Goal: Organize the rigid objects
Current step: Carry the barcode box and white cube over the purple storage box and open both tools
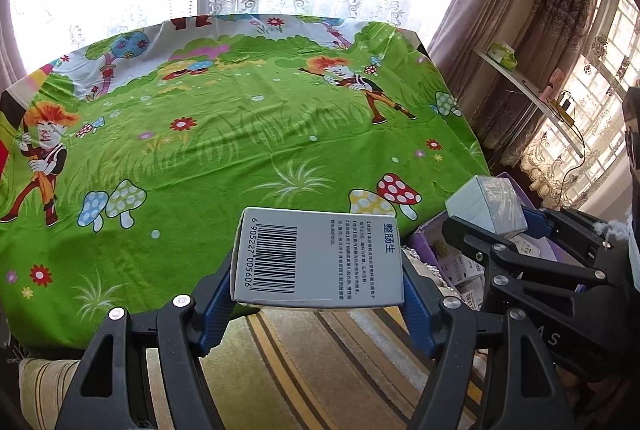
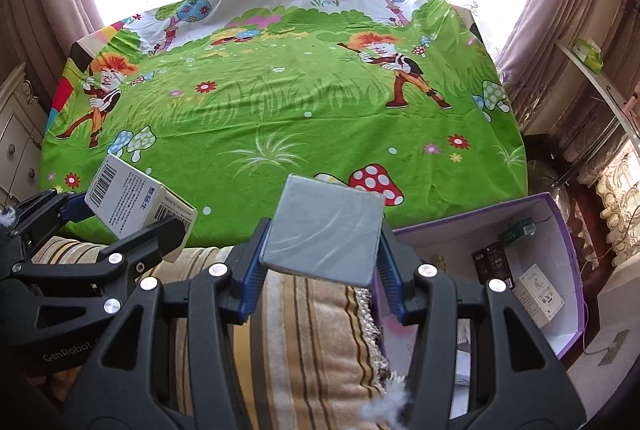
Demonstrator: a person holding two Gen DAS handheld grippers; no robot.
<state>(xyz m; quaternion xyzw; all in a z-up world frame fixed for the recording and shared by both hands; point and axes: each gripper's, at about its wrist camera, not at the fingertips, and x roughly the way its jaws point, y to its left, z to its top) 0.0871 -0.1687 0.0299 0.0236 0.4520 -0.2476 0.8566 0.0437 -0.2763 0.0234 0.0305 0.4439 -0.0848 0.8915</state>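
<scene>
My left gripper point(image 1: 318, 294) is shut on a white medicine box point(image 1: 320, 258) with a barcode and blue print, held over the near edge of the table. In the right wrist view the same box point(image 2: 132, 205) shows at the left with the left gripper point(image 2: 132, 226) around it. My right gripper point(image 2: 320, 250) is shut on a plain pale grey-blue box point(image 2: 326, 226), its blue pads pressing both sides. That grey box point(image 1: 486, 205) and the right gripper point(image 1: 492, 226) appear at the right of the left wrist view.
A table under a green cartoon cloth point(image 2: 280, 101) fills the middle ground. A purple-walled open carton point(image 2: 556, 226) with several small boxes stands at the right below the table edge. A striped cushion point(image 2: 304, 330) lies beneath the grippers. Curtains and a window lie behind.
</scene>
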